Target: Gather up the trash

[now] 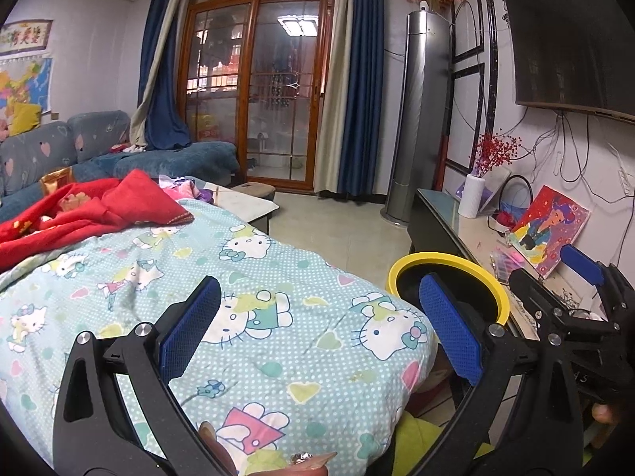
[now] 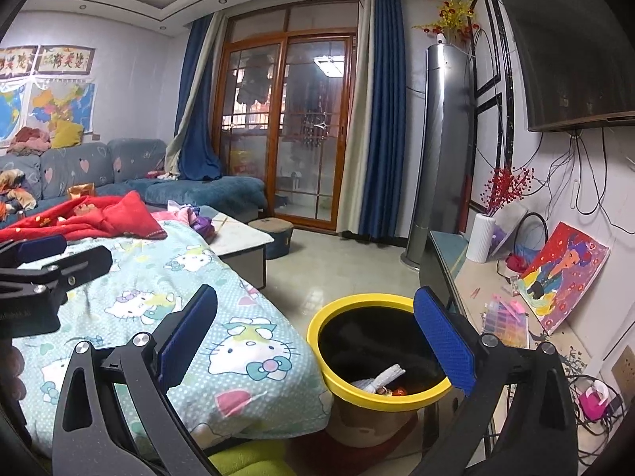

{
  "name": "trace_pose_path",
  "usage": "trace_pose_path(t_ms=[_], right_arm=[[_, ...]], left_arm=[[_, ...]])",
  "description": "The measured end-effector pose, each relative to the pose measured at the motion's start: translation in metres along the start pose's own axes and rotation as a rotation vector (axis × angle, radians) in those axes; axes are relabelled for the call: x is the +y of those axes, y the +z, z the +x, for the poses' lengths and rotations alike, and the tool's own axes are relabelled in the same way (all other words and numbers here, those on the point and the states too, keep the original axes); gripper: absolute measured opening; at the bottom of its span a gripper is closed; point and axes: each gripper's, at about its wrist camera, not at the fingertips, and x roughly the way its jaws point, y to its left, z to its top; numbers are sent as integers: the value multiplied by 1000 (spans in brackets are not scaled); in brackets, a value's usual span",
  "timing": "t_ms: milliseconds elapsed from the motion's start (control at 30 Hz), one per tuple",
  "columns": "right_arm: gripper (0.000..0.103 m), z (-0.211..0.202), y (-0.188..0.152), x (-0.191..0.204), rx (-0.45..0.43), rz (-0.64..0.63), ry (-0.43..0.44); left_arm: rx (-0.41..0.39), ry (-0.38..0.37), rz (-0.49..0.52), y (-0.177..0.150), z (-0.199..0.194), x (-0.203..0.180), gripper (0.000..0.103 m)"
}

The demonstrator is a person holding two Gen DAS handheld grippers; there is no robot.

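Note:
A yellow-rimmed trash bin (image 2: 357, 303) stands on the floor between the quilt-covered table and the TV bench. Inside it lie white crumpled paper (image 2: 381, 379) and small orange scraps (image 2: 399, 390). The bin's rim also shows in the left wrist view (image 1: 436, 260). My right gripper (image 2: 317, 341) is open and empty, above the bin's near edge. My left gripper (image 1: 321, 325) is open and empty over the Hello Kitty quilt (image 1: 258, 317). The right gripper shows at the right edge of the left wrist view (image 1: 579, 273); the left gripper shows at the left edge of the right wrist view (image 2: 47, 261).
A red blanket (image 2: 99, 218) lies at the quilt's far end. A TV bench (image 2: 488, 301) on the right holds a white vase (image 2: 480, 238), a painting (image 2: 567, 273) and small clutter. A blue sofa (image 2: 119, 166), a stool (image 2: 274, 234) and a tall air conditioner (image 2: 440, 150) stand beyond.

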Motion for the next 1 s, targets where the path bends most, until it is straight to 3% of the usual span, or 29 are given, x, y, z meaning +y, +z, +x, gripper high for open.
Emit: trace_pose_path(t_ms=[1000], right_arm=[[97, 4, -6, -4, 21, 11, 10]], left_arm=[[-6, -8, 5, -1, -4, -2, 92]])
